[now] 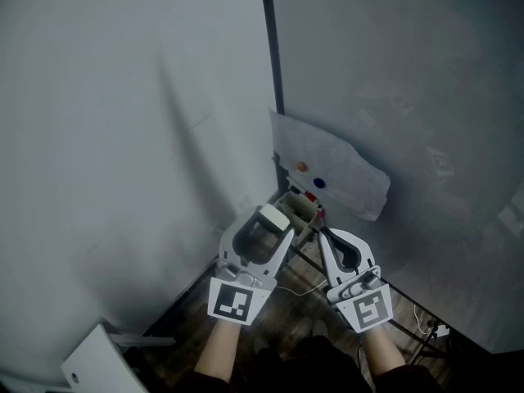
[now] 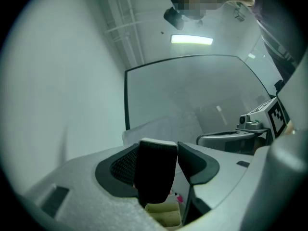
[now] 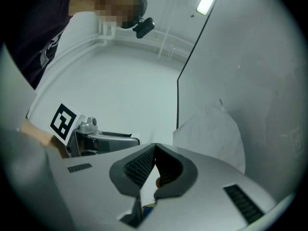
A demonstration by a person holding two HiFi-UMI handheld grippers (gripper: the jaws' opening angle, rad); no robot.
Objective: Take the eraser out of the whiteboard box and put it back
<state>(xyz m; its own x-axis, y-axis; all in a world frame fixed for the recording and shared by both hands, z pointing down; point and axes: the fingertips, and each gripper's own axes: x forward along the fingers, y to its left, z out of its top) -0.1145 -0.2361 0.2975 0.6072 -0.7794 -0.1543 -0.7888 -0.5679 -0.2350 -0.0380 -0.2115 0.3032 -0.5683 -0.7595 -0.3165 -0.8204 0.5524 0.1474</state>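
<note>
Clamped between left gripper [image 1: 267, 229] jaws: eraser [image 2: 155, 171], black body, white top, held just above open box [image 1: 300, 206] at foot of whiteboard [image 1: 409, 88]. Alongside, right gripper [image 3: 155, 163], jaws pressed together at tips, nothing between, pointing toward box. Behind box, crumpled paper [image 1: 336, 170] on whiteboard, bearing orange dot [image 1: 301, 168] and blue dot [image 1: 318, 183]. Left of whiteboard, grey wall [image 1: 123, 137].

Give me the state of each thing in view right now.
left hand-held gripper: shut on the eraser.
right hand-held gripper: shut, empty.
eraser: gripped, out of the whiteboard box.
whiteboard box: open-topped, eraser not in it.
paper sheet: crumpled, edges lifting.
</note>
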